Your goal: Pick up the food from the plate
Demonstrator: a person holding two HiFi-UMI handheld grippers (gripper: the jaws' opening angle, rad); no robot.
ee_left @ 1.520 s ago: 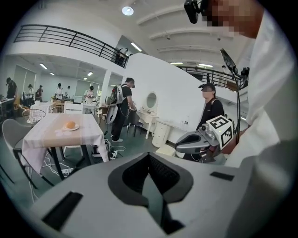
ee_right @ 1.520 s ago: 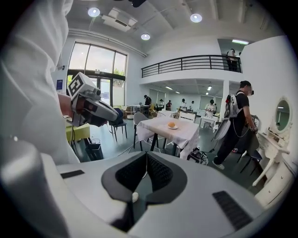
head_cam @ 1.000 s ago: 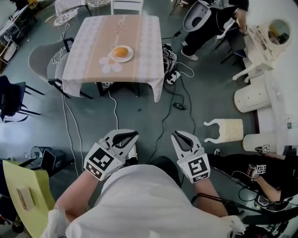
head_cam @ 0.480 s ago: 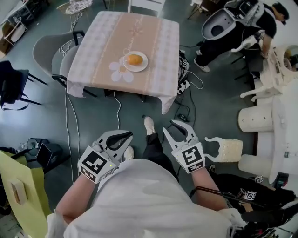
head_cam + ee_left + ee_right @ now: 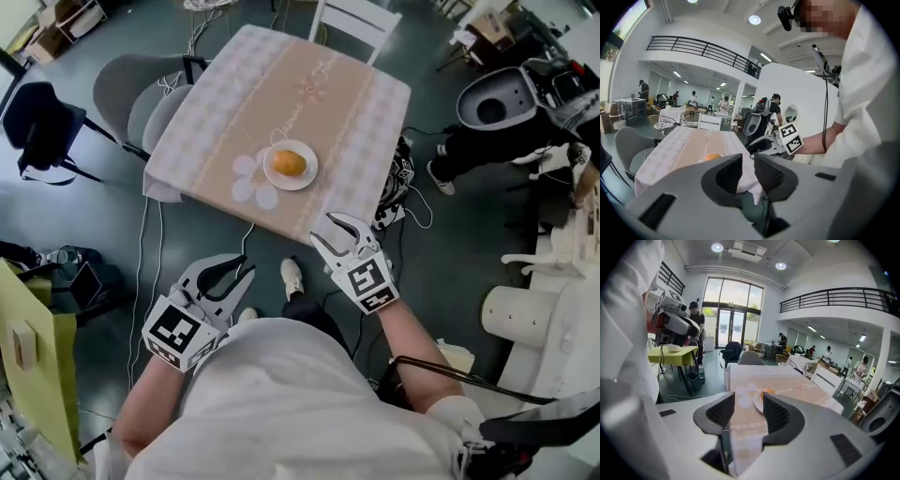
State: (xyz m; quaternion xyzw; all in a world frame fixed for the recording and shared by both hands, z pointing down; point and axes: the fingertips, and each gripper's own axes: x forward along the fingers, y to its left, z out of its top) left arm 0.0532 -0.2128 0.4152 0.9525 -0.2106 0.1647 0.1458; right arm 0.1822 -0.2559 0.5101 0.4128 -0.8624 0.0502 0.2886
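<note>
An orange round food (image 5: 289, 163) lies on a white plate (image 5: 273, 174) on the table with a pink checked cloth (image 5: 234, 103). My right gripper (image 5: 331, 230) hovers at the table's near edge, short of the plate; its jaws are opening and nothing is between them. My left gripper (image 5: 242, 270) hangs lower, over the floor, its jaws almost together and holding nothing. The left gripper view shows the food (image 5: 711, 157) far beyond the pads (image 5: 768, 176) and the right gripper (image 5: 761, 146) ahead. In the right gripper view the food (image 5: 767, 393) and plate (image 5: 757, 402) show between the pads (image 5: 723, 411).
Grey chairs (image 5: 141, 89) stand at the table's left, a white chair (image 5: 356, 17) behind it. A patterned black bag (image 5: 398, 183) and cables (image 5: 155, 272) lie on the floor. A yellow table (image 5: 33, 366) is at far left, white shells (image 5: 497, 98) at right.
The table has come closer and lower in the head view. My right gripper rose forward to the table's edge and its jaws spread apart. The left gripper stayed low.
</note>
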